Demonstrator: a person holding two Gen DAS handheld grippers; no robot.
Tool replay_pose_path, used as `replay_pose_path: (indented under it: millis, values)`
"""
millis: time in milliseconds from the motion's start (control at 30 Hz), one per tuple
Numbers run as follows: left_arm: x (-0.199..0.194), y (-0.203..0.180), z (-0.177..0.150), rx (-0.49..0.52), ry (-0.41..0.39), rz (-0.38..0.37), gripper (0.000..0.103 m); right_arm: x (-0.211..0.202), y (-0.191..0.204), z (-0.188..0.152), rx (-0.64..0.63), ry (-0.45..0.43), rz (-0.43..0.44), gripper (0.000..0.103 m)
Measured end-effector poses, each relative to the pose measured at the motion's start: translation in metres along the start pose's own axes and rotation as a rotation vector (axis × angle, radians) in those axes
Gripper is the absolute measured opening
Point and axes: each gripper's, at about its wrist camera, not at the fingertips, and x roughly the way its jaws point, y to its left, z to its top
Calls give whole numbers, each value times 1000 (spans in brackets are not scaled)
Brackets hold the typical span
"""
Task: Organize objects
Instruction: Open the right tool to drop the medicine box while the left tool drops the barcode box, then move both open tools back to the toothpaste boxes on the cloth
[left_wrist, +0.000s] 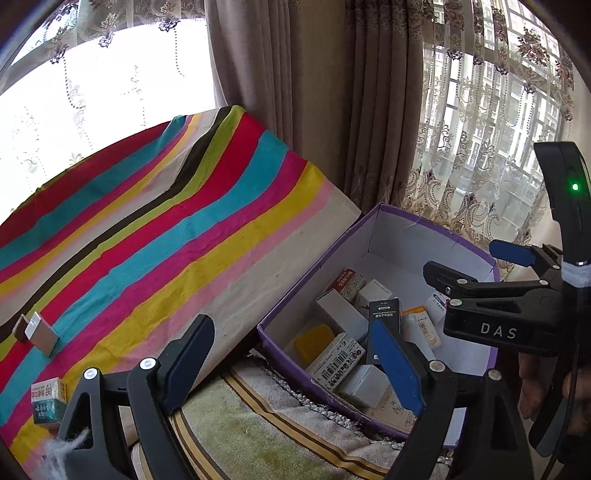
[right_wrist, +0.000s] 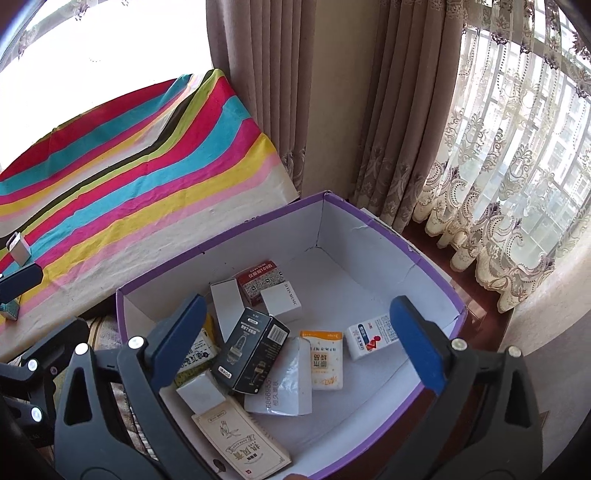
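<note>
The striped cloth (left_wrist: 155, 236) covers the counter and is the largest surface in view. It is mostly bare. Two small items remain on it: a grey box (left_wrist: 38, 332) lying tilted near the left edge, and a green box (left_wrist: 48, 402) closer to the camera, just beside the left gripper.

The purple bin (right_wrist: 436, 266) stands off the right edge of the counter, lower than the cloth, on a towel-covered surface. Its floor is roughly half covered. Contents include a black box (right_wrist: 251, 354) lying on top of the pile, a red box (right_wrist: 260, 280) toward the far side, a white box (right_wrist: 282, 302) beside it, an orange-topped packet (right_wrist: 325, 360), and a blue-and-white box (right_wrist: 371, 336) to the right, apart from the pile.

The right gripper (right_wrist: 299, 339) hovers over the bin. Its fingers are wide apart and hold nothing; the black box lies directly below them.

The left gripper (left_wrist: 291, 369) is positioned between the counter edge and the bin. Its fingers are also apart and empty.

Assessment: the task appears mostly complete. Most items are in the bin. The two boxes on the cloth are left to collect, as far as the views show.
</note>
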Motion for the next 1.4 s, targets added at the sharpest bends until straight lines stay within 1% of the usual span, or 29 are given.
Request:
replay_pose_path:
  millis: [100, 200, 267, 400, 467, 533, 633, 667, 833, 967, 1233, 1400]
  values:
    - [-6, 9, 0, -30, -26, 18, 88, -1, 1, 1, 0, 0, -9, 101]
    - [-10, 17, -2, -29, -49, 50, 88, -2, 5, 2, -11, -19, -36, 101]
    - [-11, 24, -3, -41, -39, 46, 88, -1, 7, 3, -22, -13, -42, 101]
    - [-15, 39, -9, -65, -28, 46, 88, 0, 10, 2, -24, -1, -27, 101]
    - [-16, 44, -12, -67, -11, 54, 88, 0, 13, 1, -29, 6, -11, 101]
    - [-17, 50, -18, -83, 6, 42, 88, -1, 15, 0, -32, 6, 10, 101]
    - [-20, 63, -26, -129, 19, 16, 88, -5, 20, -3, -43, -2, 64, 101]
    - [-21, 66, -28, -139, 20, 19, 88, -6, 22, -4, -48, -4, 85, 101]
    - [-29, 88, -39, -191, 27, 55, 88, -10, 39, -8, -80, 0, 163, 101]
    - [-34, 113, -50, -253, 38, 83, 88, -13, 50, -10, -88, 5, 226, 101]
    - [-55, 177, -83, -390, 49, 175, 88, -15, 73, -11, -119, 14, 282, 101]
    - [-64, 217, -104, -480, 72, 216, 88, -15, 86, -9, -126, 23, 312, 101]
